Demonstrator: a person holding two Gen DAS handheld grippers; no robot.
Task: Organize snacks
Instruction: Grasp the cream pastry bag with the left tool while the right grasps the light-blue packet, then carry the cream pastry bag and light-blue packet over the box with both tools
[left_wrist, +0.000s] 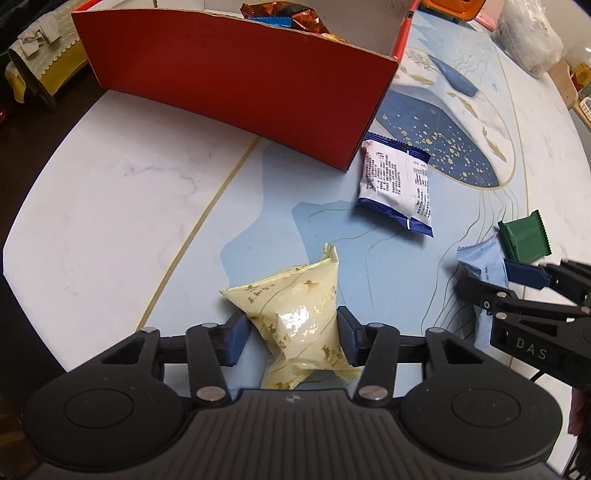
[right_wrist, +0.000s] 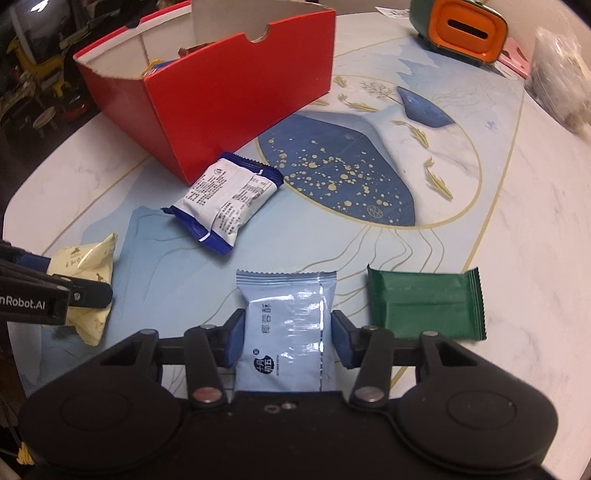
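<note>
My left gripper (left_wrist: 291, 339) points down at a crumpled pale yellow snack packet (left_wrist: 295, 306) lying on the table, and both blue pads press its sides. My right gripper (right_wrist: 288, 339) is closed on a light blue packet (right_wrist: 288, 325), pads flush against its two long edges. Each gripper shows in the other's view: the right gripper (left_wrist: 498, 280) at the far right, the left gripper (right_wrist: 70, 277) at the far left. A red cardboard box (right_wrist: 221, 99), open on top, stands behind with several snacks inside.
A white and dark blue packet (right_wrist: 225, 195) lies by the box's near corner. A green packet (right_wrist: 424, 302) lies just right of the light blue one. An orange and green container (right_wrist: 461, 29) and a clear plastic bag (right_wrist: 557, 74) stand at the back right. The table edge curves off at the left.
</note>
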